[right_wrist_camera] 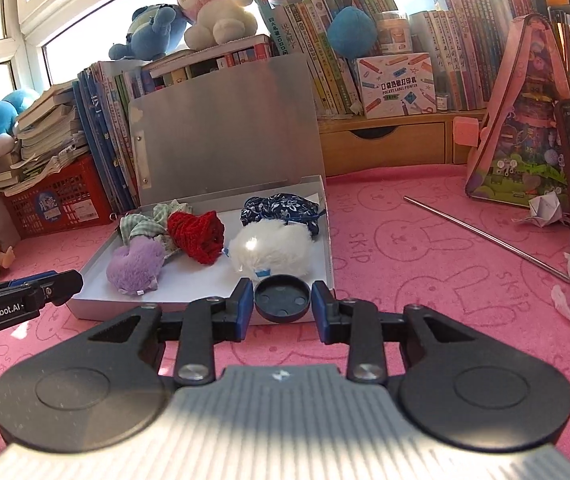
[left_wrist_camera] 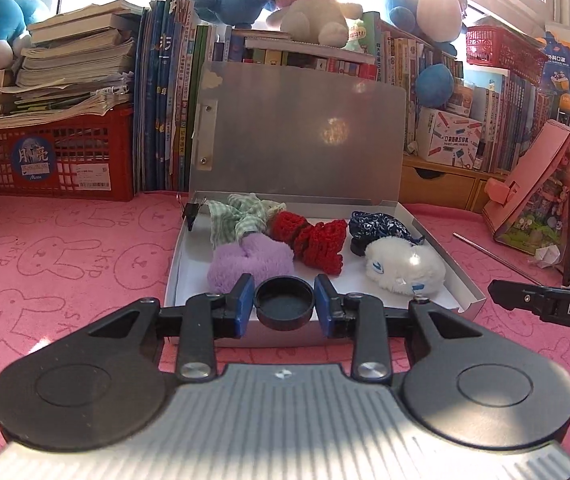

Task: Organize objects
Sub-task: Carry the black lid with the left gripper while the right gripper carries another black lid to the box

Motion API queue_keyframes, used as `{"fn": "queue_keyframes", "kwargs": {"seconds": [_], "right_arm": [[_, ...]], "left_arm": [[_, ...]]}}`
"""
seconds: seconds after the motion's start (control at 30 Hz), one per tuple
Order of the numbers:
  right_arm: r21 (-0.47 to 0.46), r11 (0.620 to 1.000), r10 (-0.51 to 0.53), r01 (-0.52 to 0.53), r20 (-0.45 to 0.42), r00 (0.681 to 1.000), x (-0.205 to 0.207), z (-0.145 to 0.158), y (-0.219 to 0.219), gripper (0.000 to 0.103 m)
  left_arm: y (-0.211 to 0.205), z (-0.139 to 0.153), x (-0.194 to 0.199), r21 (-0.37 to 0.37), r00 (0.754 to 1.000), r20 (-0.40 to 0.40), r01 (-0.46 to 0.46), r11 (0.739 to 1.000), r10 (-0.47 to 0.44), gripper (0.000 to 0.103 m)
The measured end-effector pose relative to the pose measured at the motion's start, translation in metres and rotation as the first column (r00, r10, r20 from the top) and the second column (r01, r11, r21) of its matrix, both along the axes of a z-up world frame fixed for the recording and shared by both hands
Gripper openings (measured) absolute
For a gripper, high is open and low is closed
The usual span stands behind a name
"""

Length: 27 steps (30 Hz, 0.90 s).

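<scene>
From the left wrist, the left tool (left_wrist_camera: 284, 307) pinches a round black cap (left_wrist_camera: 284, 307) between its blue pads (left_wrist_camera: 243, 305), hollow side up. Straight ahead and just beyond the tips lies the open box (left_wrist_camera: 470, 285), its silver lid (left_wrist_camera: 297, 136) standing upright at the far side. The near wall of the box sits right under the cap, so I judge the move ahead to be a short carry forward. Inside, a purple plush (left_wrist_camera: 249, 264) lies just beyond the left pad, a red crochet piece (left_wrist_camera: 317, 242) ahead, a white plush (left_wrist_camera: 405, 266) ahead to the right. The right tool's tip (left_wrist_camera: 545, 304) shows at right.

From the right wrist, the right tool (right_wrist_camera: 283, 303) clamps a second round black cap (right_wrist_camera: 283, 298). The box's near right corner (right_wrist_camera: 331, 280) lies directly ahead; the white plush (right_wrist_camera: 271, 250) crowds the floor just beyond the tips, leaving bare floor ahead to the left. On the pink bench (right_wrist_camera: 405, 300), a metal straw (right_wrist_camera: 485, 236) lies well off to the right, clear of the path.
</scene>
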State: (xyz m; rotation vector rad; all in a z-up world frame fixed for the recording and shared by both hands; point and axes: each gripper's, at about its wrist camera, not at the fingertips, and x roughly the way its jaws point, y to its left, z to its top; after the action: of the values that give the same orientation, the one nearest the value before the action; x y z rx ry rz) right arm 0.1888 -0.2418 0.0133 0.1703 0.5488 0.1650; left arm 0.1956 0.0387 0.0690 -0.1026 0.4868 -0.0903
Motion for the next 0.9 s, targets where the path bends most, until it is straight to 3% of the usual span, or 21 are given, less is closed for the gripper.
{"fn": "queue_keyframes", "kwargs": {"seconds": [0.4, 0.9], "right_arm": [[-0.003, 1.0, 0.014, -0.015, -0.088, 0.996, 0.057, -0.015, 0.016, 0.037], [-0.067, 0.997, 0.023, -0.034, -0.15, 0.988, 0.083, -0.034, 0.03, 0.037]], "left_arm": [[0.002, -0.021, 0.055, 0.024, 0.998, -0.065, -0.02, 1.0, 0.022, 0.038], [0.0, -0.043, 0.088, 0.084, 0.988, -0.144, -0.045, 0.995, 0.057, 0.038]]}}
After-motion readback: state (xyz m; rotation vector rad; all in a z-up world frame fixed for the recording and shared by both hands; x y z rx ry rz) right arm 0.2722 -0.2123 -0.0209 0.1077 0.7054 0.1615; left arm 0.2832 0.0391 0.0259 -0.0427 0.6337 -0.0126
